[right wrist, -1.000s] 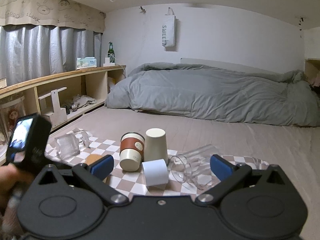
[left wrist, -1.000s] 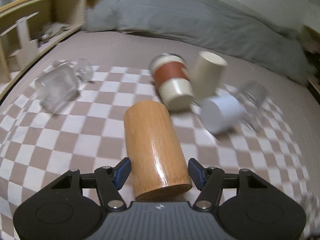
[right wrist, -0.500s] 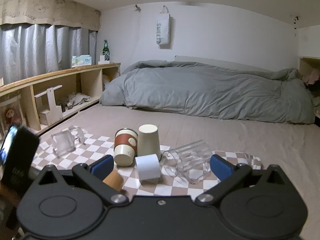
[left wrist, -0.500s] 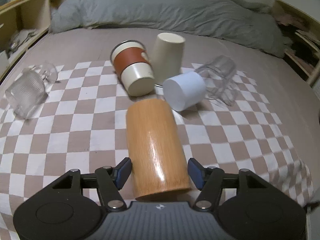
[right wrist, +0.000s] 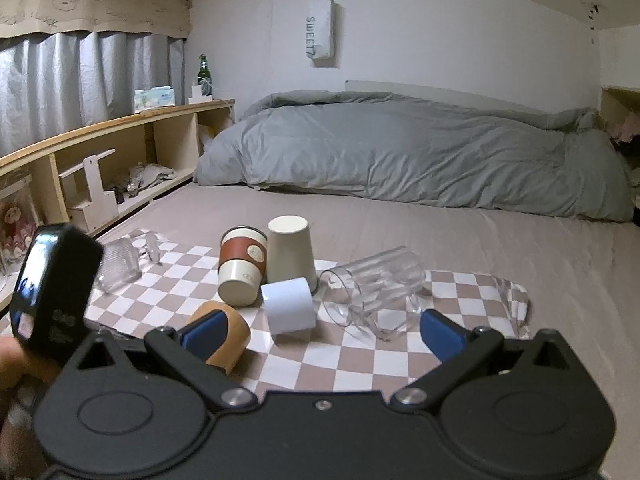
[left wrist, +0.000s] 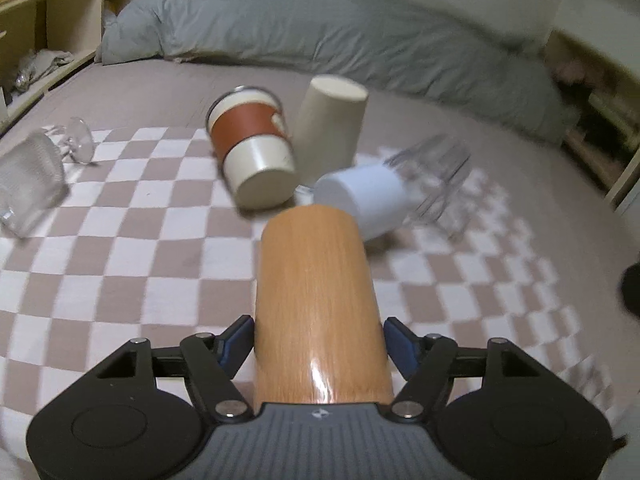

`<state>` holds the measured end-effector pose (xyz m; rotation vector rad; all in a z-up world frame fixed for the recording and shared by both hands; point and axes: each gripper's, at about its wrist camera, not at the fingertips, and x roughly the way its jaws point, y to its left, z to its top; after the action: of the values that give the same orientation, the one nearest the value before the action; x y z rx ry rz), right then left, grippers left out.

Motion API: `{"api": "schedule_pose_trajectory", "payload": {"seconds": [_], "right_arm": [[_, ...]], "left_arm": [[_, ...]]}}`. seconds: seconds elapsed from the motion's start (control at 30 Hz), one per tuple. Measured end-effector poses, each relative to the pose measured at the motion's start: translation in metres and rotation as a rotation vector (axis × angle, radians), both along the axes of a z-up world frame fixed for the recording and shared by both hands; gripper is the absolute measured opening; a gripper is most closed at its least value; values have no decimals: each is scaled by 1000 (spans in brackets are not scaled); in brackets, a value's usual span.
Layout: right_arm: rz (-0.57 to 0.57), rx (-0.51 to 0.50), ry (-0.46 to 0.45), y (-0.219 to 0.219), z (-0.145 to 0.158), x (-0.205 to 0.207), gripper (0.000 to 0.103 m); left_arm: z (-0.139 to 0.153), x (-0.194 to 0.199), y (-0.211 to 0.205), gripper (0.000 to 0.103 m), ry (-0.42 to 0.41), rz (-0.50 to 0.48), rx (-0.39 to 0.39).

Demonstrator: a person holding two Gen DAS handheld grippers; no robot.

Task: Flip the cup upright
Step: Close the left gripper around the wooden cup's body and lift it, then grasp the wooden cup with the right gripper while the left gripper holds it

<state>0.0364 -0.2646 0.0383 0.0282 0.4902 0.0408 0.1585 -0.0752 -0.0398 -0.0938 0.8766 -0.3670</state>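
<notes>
Wooden cup [left wrist: 320, 300]: on its side on checked cloth [left wrist: 120, 264], between left gripper [left wrist: 318, 344] fingers.
Left gripper: pads pressed on cup; 0.5 s ago a gap showed.
Right gripper [right wrist: 320, 330]: spread wide, holding nothing.
Beyond: banded cup [left wrist: 252, 152], white cup [left wrist: 364, 196], glass mug [right wrist: 372, 284] toppled; beige cup [left wrist: 332, 124] inverted.

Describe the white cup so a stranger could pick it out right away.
Find the checkered cloth on the bed. In the cluster at its middle, the white cup lies on its side between the wooden cup and clear mug. It is the only plain white one.
</notes>
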Motion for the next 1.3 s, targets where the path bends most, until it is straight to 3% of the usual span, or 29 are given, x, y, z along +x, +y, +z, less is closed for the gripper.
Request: {"api": "schedule_pose_trajectory", "payload": {"seconds": [0.1, 0.17, 0.4, 0.53, 0.7, 0.8, 1.17, 1.3], "right_arm": [[-10, 14, 9, -3, -1, 3, 103], [-19, 21, 19, -6, -2, 5, 103], [-44, 97, 95, -18, -15, 16, 103], [-71, 177, 181, -24, -29, 30, 100], [-133, 402, 321, -36, -53, 53, 97], [-158, 500, 401, -34, -70, 67, 96], [-104, 626, 579, -3, -98, 108, 91], [-78, 643, 617, 4, -104, 120, 87]], "left_arm": [[-2, -4, -9, 70, -37, -34, -10], [-6, -6, -17, 70, -19, -74, -12], [-10, -30, -39, 70, -28, -206, 46], [-11, -35, -40, 71, -32, -216, 56], [-7, -36, -34, 71, 5, -213, 68], [0, -38, -30, 72, -19, -215, 83], [3, -41, -12, 70, 29, -269, 98], [0, -47, -15, 70, -3, -302, 123]]}}
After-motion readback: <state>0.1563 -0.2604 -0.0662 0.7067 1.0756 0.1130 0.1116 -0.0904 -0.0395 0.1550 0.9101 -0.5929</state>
